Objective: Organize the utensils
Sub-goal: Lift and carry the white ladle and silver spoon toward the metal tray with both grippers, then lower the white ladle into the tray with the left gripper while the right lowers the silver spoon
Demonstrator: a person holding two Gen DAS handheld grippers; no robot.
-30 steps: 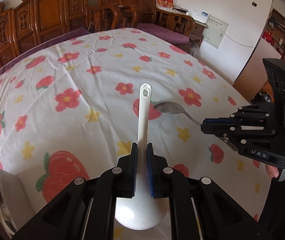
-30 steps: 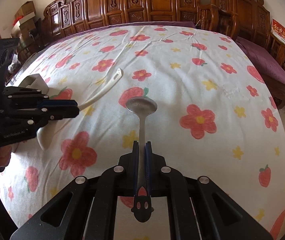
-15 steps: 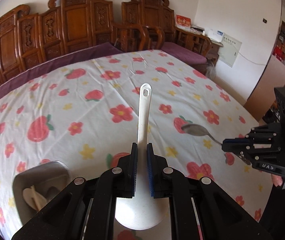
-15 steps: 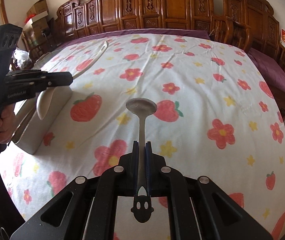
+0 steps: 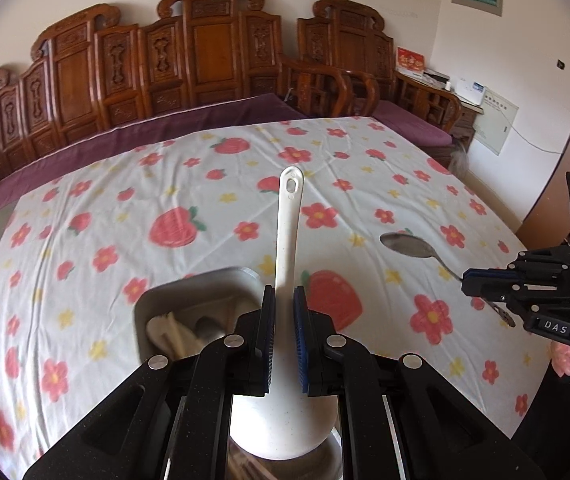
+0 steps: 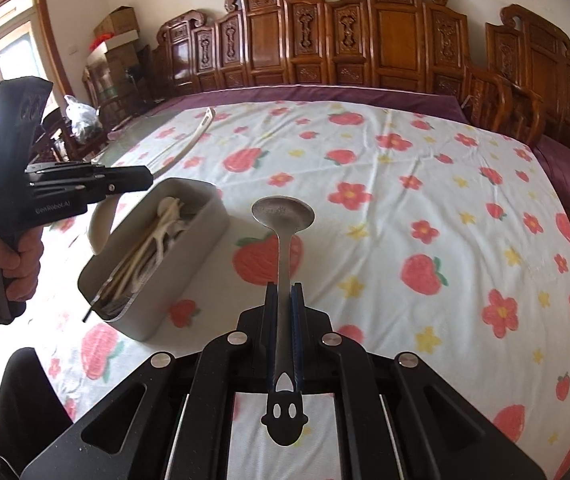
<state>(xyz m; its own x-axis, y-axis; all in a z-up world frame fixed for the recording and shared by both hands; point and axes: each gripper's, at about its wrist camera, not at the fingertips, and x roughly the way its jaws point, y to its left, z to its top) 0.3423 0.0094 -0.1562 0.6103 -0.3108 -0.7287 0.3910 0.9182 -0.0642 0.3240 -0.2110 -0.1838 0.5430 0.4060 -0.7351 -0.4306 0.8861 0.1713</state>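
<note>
Holding one utensil apiece, the two hand-held grippers hang above a counter (image 6: 425, 184) draped in a white cloth printed with strawberries and flowers. The left hand-held gripper (image 5: 284, 334) is clenched on the handle of a single white rice paddle (image 5: 287, 248), its broad blade back by the camera and its handle pointing out past the grey utensil box (image 6: 153, 256). That one box lies on the cloth directly below this gripper, holding several pale utensils, too jumbled to count. The right hand-held gripper (image 6: 284, 330) is clamped on one metal spoon (image 6: 283, 216), bowl forward, in the air just right of the box. Right of the box and beyond it the cloth runs bare to the carved wooden chairs (image 6: 365, 28) ringing the counter's far edge.
</note>
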